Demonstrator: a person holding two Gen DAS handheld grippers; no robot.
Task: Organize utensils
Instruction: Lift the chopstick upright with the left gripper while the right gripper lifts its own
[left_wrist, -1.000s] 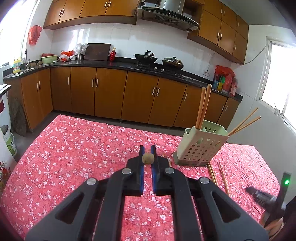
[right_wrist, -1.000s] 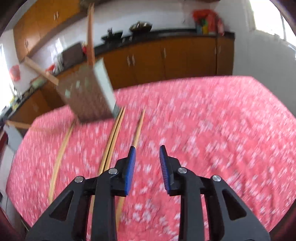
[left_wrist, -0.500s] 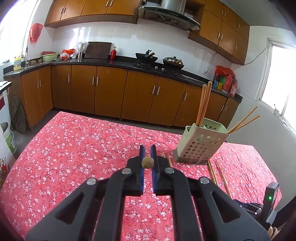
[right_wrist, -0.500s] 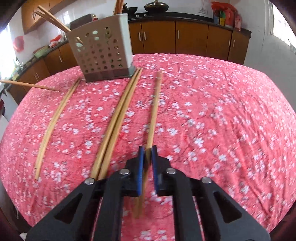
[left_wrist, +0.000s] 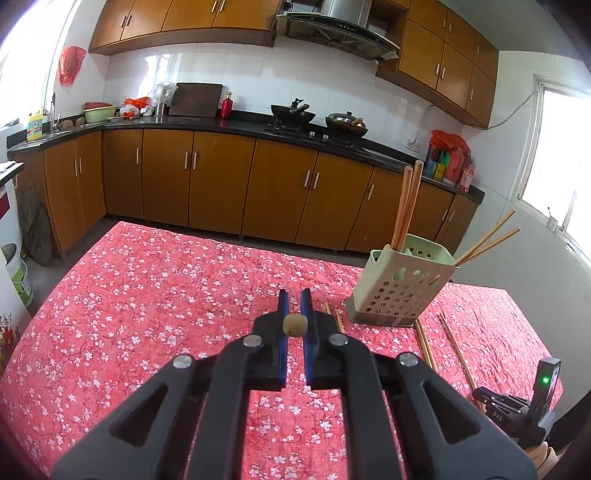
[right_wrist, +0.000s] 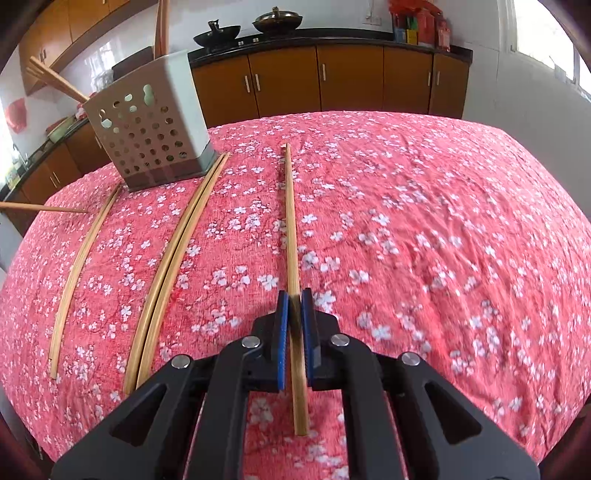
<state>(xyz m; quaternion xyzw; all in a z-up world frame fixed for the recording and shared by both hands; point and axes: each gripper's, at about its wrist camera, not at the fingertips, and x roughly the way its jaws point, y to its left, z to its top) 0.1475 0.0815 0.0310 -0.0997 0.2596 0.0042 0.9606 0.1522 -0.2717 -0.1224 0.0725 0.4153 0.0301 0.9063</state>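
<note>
Between my right gripper (right_wrist: 294, 301) jaws, one chopstick (right_wrist: 290, 221) is clamped; left gripper (left_wrist: 294, 301) clamps another end-on. Ahead-left, the holder (right_wrist: 147, 125) contains four; three loose chopsticks (right_wrist: 173, 251) remain.

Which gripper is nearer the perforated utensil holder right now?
Left. The left gripper, shut on a chopstick seen end-on, hovers beside the utensil holder. The right gripper clamps a chopstick farther down the table.

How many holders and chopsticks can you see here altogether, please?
Holder: 1
Chopsticks in it: 4
Loose chopsticks: 3
Held chopsticks: 2
Total: 10
</note>
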